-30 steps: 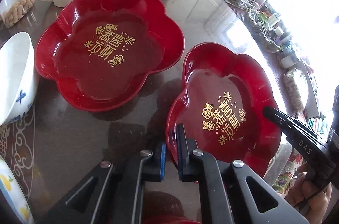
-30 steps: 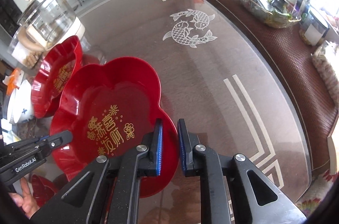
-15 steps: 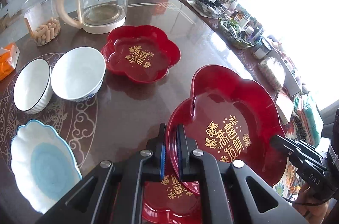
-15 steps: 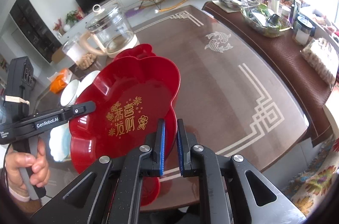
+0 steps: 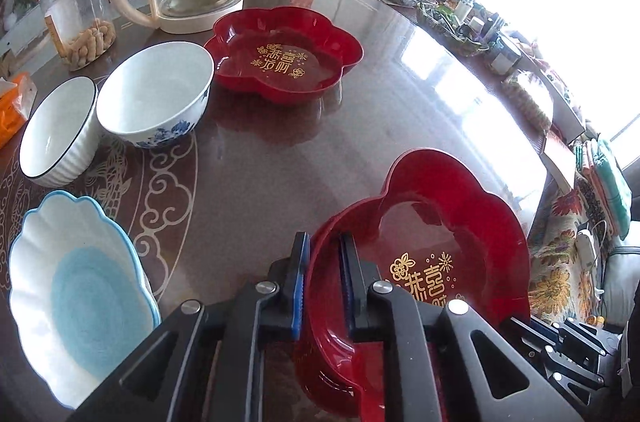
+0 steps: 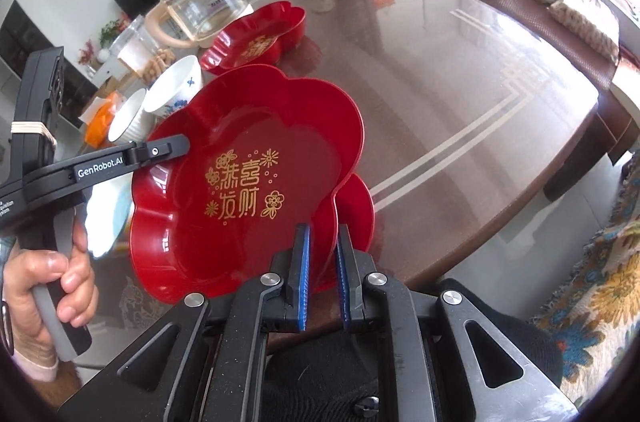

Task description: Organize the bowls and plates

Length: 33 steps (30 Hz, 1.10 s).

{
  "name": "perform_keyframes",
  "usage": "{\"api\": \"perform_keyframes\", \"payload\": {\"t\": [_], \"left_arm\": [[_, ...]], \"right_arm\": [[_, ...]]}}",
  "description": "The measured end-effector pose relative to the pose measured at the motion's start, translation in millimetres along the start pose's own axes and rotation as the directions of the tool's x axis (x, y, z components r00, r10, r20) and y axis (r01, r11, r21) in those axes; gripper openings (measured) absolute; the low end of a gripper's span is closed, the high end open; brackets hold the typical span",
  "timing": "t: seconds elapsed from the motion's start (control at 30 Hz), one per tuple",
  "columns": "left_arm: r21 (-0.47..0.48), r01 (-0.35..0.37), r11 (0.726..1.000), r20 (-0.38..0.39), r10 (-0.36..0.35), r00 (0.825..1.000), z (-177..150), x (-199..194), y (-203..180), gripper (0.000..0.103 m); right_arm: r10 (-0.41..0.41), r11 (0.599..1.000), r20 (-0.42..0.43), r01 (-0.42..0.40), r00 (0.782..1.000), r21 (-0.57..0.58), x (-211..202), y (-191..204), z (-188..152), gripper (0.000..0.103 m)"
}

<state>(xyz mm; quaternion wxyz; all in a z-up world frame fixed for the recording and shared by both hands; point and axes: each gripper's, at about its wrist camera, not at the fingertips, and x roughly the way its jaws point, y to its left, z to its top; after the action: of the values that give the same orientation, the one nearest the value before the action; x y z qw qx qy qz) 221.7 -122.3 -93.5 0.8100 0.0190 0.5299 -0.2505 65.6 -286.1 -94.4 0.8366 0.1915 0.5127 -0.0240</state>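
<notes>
Both grippers carry a red flower-shaped plate (image 6: 240,182) above a second red plate (image 6: 356,210) at the near table (image 6: 460,110) edge. The right gripper (image 6: 322,262) fingers clamp its rim; the left gripper (image 5: 324,274) fingers, just easing apart, straddle the opposite rim. Stacking is under way; lowering it squarely and releasing looks next. A third plate (image 5: 288,54) waits by the bowls (image 5: 156,94).

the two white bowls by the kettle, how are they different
The ribbed bowl has a thin dark rim line and fluted sides; the blue-flower bowl has a plain rim, smooth sides and blue floral painting. The blue-flower bowl looks wider. Both are white inside, upright and empty.
</notes>
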Motion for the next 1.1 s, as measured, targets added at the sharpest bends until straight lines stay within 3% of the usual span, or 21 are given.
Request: {"api": "perform_keyframes", "payload": {"t": [0.3,0.63,0.73,0.83,0.93,1.03,1.1], "left_arm": [[0.041,-0.050,0.998,0.004,0.050,0.999,2.3,13.1,-2.4,0.022],[0.090,-0.103,0.991,0.004,0.103,0.995,0.6,15.8,-6.4,0.027],[0.098,-0.119,0.988,0.012,0.119,0.993,2.3,15.0,-6.6,0.034],[0.081,-0.126,0.989,0.030,0.124,0.992,4.4,12.9,-3.0,0.042],[0.057,-0.118,0.991,0.032,0.117,0.993,5.9,8.7,1.4,0.042],[0.046,-0.114,0.992,0.061,0.111,0.992,6.0,-6.6,2.7,0.042],[0.045,-0.110,0.993,0.082,0.106,0.991,4.7,-21.2,0.6,0.049]], "right_arm": [[-0.041,0.999,0.016,0.042,0.999,-0.033,6.1,10.9,-13.2,0.018],[-0.035,0.998,0.001,0.035,0.999,-0.061,4.3,22.5,-19.2,0.019],[-0.037,0.997,-0.004,0.037,0.999,-0.070,1.4,24.5,-20.6,0.021],[-0.057,0.995,0.003,0.057,0.998,-0.081,-0.4,24.7,-21.4,0.024],[-0.039,0.998,0.013,0.040,0.999,-0.051,-3.8,19.8,-19.5,0.045],[-0.019,0.999,0.066,0.021,0.998,-0.031,-18.1,16.5,-15.4,0.046],[-0.018,1.000,0.126,0.021,0.992,-0.015,-34.7,13.6,-9.8,0.048]]}}
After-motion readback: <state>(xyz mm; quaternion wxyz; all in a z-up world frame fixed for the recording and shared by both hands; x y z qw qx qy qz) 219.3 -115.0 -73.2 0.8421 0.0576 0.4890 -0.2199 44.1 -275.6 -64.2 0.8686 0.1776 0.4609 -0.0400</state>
